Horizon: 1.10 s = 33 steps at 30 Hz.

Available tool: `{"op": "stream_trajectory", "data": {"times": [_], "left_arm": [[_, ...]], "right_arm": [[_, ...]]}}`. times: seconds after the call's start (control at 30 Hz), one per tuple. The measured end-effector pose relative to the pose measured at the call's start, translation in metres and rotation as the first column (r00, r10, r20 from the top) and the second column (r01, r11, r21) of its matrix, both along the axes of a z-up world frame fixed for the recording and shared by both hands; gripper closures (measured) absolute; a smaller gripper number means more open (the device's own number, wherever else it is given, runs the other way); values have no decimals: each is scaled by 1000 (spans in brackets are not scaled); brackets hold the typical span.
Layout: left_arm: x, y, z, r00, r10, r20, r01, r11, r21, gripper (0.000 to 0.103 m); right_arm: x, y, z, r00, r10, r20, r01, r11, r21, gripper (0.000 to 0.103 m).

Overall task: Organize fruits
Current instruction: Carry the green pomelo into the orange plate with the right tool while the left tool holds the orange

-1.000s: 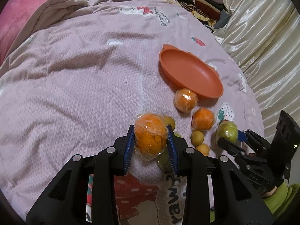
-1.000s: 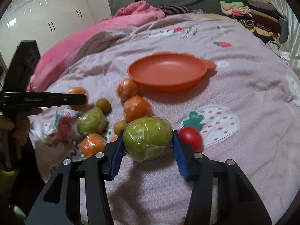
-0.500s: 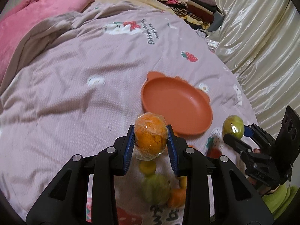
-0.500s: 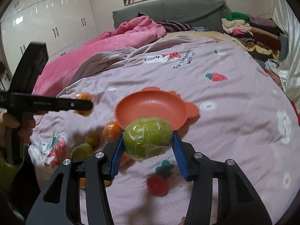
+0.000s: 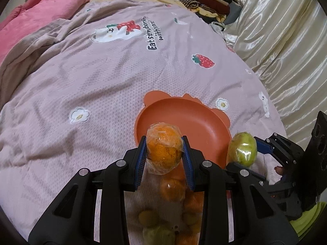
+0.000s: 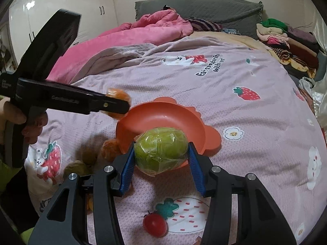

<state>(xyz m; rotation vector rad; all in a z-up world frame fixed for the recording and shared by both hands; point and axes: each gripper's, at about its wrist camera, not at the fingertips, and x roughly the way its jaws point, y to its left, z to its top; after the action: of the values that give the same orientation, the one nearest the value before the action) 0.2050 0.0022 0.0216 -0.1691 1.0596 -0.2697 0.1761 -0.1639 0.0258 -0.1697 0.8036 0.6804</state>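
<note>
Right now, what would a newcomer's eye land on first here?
Two wrapped fruits held up over the bed: an orange clamped in the left hand-held gripper and a green fruit in the right hand-held gripper. Just beyond them sits an empty orange bowl on the pink strawberry-print cover.

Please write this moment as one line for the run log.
left gripper: shut on wrapped orange | right gripper: shut on wrapped green fruit | plate: nothing in it | other fruit on bedspread
</note>
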Motion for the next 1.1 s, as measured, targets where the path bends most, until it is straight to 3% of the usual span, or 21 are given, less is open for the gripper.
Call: {"op": "stream_trajectory", "data": {"times": [0.57, 1.1], "left_arm": [[25, -7, -27, 998, -24, -61, 25, 999, 19, 78], [22, -7, -27, 999, -23, -49, 24, 1000, 14, 78]], "right_arm": [[19, 12, -17, 999, 35, -34, -37, 998, -54, 55], [26, 22, -27, 997, 54, -59, -59, 994, -93, 54]]}}
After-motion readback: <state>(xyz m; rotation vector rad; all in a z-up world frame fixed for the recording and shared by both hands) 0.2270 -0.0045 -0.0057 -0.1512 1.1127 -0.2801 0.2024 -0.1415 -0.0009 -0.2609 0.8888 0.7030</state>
